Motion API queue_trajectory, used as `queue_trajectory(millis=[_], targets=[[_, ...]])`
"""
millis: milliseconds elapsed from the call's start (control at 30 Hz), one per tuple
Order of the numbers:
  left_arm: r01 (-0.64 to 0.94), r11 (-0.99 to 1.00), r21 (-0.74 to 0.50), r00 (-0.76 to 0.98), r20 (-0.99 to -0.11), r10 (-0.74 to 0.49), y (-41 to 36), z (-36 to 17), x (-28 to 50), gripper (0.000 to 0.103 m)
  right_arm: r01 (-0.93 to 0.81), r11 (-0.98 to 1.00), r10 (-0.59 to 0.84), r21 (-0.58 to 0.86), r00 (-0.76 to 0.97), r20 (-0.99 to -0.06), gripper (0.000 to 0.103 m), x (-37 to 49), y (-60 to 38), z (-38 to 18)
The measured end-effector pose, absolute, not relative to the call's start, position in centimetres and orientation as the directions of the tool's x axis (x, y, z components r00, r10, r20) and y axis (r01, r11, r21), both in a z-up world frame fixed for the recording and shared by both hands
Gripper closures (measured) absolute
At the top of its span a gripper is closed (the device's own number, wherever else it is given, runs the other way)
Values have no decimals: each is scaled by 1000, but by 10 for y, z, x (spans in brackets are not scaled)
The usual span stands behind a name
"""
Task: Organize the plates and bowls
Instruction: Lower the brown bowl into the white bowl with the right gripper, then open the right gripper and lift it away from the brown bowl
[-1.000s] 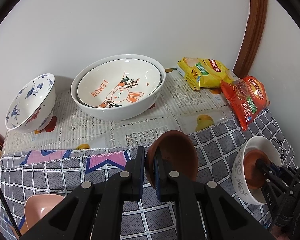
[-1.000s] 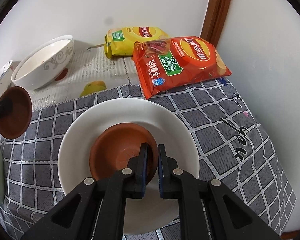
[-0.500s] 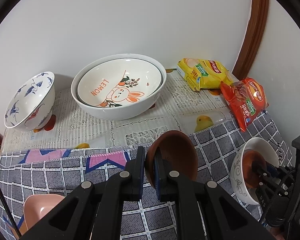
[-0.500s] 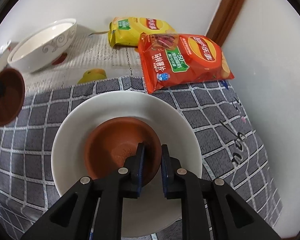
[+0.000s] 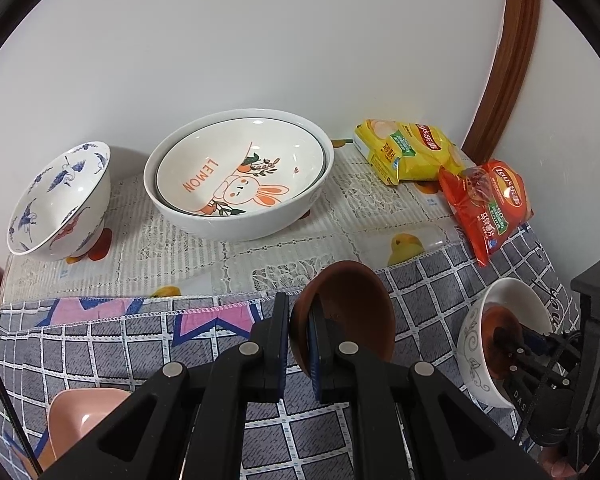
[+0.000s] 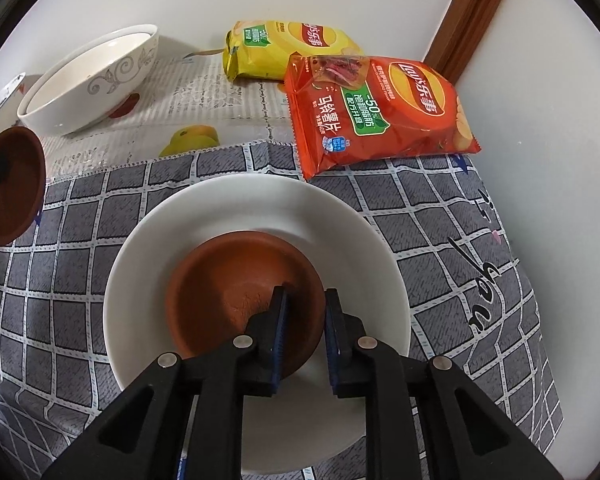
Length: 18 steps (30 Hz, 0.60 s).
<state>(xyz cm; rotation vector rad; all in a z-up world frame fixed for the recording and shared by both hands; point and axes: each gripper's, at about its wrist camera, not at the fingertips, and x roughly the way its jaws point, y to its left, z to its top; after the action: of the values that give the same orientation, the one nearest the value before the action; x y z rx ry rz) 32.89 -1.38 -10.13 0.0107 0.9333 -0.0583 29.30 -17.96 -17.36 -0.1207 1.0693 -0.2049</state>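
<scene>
My left gripper (image 5: 299, 312) is shut on the rim of a small brown clay bowl (image 5: 352, 312) and holds it tilted above the checked cloth; that bowl also shows in the right wrist view (image 6: 10, 192). A second brown bowl (image 6: 236, 292) lies inside a white bowl (image 6: 256, 208) on the cloth. My right gripper (image 6: 304, 300) is open, its jaws astride that brown bowl's near rim with a gap on each side. The white bowl also shows in the left wrist view (image 5: 472, 336).
At the back stand a large white bowl (image 5: 204, 224) holding a bunny "LEMON" bowl (image 5: 240, 168), and a blue-patterned bowl (image 5: 60, 200). A yellow chip bag (image 6: 288, 46) and a red chip bag (image 6: 376, 112) lie by the right wall. A pink bowl (image 5: 80, 412) sits near left.
My right gripper's jaws have parted and let go of the brown bowl, which now rests in the white bowl. The left gripper holds its bowl nearly still.
</scene>
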Motion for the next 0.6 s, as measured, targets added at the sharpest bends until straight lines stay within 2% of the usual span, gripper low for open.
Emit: queue_trajectory(millis=[333,600], targets=[[46,998,-31,599,-799,-53,-8,-97,329,94,105,979,-203,-173,472,-858,84,292,-180,-173],[68,997,-26,602,-796,-62,-17,-95,326,94,132,985,-164,-110,531,-831,76,283,-189,-157]])
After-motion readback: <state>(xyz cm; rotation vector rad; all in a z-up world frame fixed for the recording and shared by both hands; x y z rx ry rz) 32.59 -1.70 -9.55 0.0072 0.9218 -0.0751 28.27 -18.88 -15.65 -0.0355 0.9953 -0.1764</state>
